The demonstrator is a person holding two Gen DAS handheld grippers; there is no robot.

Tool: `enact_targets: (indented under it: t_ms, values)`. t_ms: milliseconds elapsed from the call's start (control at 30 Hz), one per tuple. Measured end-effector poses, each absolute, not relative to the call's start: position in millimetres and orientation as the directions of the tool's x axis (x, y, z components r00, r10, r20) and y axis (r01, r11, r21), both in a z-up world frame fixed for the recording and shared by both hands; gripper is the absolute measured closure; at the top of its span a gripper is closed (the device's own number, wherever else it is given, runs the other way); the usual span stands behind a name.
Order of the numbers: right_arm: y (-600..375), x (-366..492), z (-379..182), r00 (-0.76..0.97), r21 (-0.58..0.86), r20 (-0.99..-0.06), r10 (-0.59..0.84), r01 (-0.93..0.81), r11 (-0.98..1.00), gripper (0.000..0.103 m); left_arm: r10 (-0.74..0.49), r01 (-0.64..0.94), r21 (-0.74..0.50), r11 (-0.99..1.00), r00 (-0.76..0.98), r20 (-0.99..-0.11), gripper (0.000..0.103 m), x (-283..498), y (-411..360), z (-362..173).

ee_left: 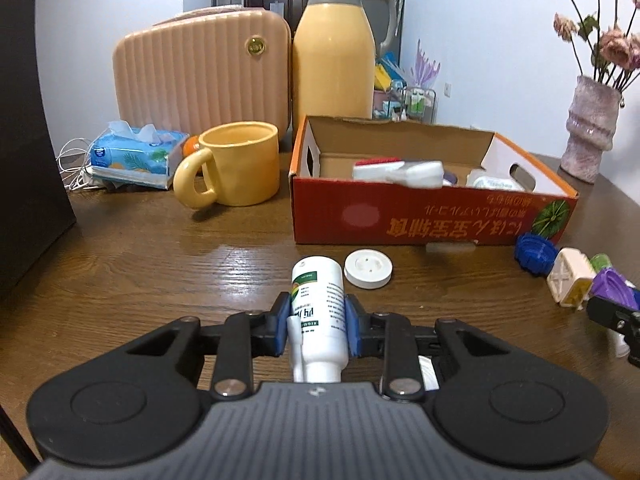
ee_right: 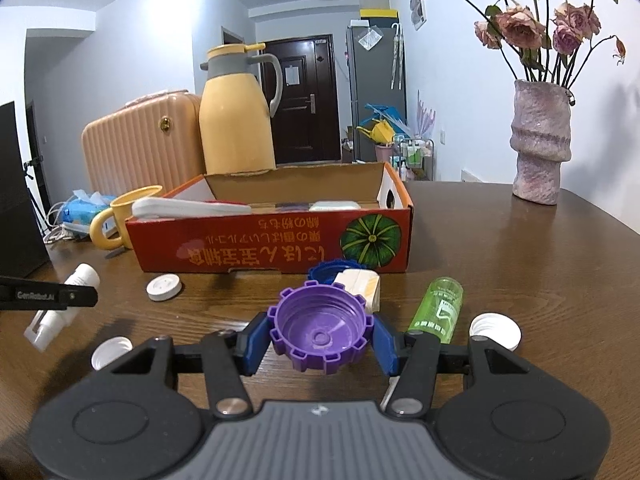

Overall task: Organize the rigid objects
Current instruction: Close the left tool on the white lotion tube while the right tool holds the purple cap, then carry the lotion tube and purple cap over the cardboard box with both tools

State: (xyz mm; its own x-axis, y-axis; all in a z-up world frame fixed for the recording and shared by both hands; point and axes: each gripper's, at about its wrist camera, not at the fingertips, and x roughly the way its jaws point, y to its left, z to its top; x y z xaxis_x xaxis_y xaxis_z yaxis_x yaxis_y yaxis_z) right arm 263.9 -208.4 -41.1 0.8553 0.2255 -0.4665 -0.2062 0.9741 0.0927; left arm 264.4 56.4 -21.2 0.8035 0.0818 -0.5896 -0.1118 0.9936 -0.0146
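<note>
Near the front edge of the desk (ee_left: 120,264), the left gripper (ee_left: 318,320) has its blue fingers (ee_left: 282,326) clamped tight on a white spray bottle (ee_left: 318,312), gripping it across the middle with the nozzle end back toward the palm and the base pointing at the red cardboard box (ee_left: 432,216). The right gripper (ee_right: 322,334) holds a purple toothed cap (ee_right: 320,332), its fingers (ee_right: 256,338) partly spread around the rim. Both items look destined for the box, which sits toward the middle of the desk and already holds several white things. The main risk, as I judge it, is the bottle: smooth and round, it could swivel or slide in the pads as it tilts over the box wall. Its projecting base could also catch the near wall and shove the light box toward the yellow mug (ee_left: 236,164). A white round lid (ee_left: 368,269) lies just ahead of the bottle and could be knocked along. The cap's ridged rim offers little flat contact, so it may twist free, landing among the green bottle (ee_right: 438,308) and loose white caps (ee_right: 496,330) nearby.
</note>
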Motion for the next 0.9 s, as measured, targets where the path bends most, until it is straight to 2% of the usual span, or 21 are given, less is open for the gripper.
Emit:
enact_targets:
  t_ms: [500, 900]
  values:
    - [-206.6, 262.8, -15.0, 0.881, 0.078, -0.406, 0.242, -0.231, 0.97, 0.05, 0.033, -0.073, -0.063, 0.995, 0.871, -0.49, 0.075, 249.1, 48.8, 20.8]
    - [-197.6, 279.7, 17.2, 0.908, 0.056, -0.341, 0.244, -0.239, 0.969, 0.05, 0.015, -0.06, -0.093, 0.994, 0.903, -0.43, 0.075, 266.4, 39.0, 49.0]
